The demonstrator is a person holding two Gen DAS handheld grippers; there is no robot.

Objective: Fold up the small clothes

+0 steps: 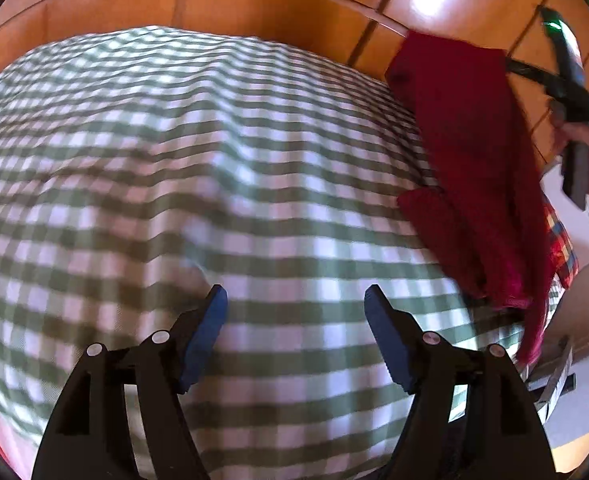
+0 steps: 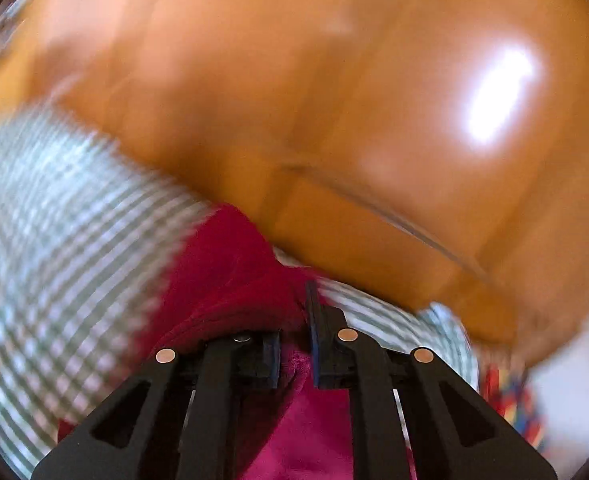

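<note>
Holding the red garment point(image 1: 474, 168) up off the bed, your right gripper point(image 2: 294, 344) has its jaws pinched on a bunch of the cloth, which spills out between the fingers and down toward the camera. From the left wrist view the garment hangs in the air at the far right of the scene, above the right edge of the green checked bedspread point(image 1: 174, 160), its long axis running roughly top to bottom with the lower end trailing near the bedspread's right side. A second, multicoloured checked cloth point(image 1: 562, 248) shows just behind it; whether the two touch cannot be told.

Your left gripper point(image 1: 296, 332) is empty, jaws spread wide, hovering over the bare middle of the bedspread with nothing between its blue pads point(image 1: 210, 328). The garment lies to its right and farther off, well apart from the fingers.

That is probably the relation the next move turns on: the hanging cloth has only one held point, so it dangles narrow and bunched. A likely next step is to carry your left gripper rightward to a free corner or edge, so the piece can be spread flat on the bedspread before folding. The right wrist view is heavily blurred, so exactly which part is pinched stays unclear.
</note>
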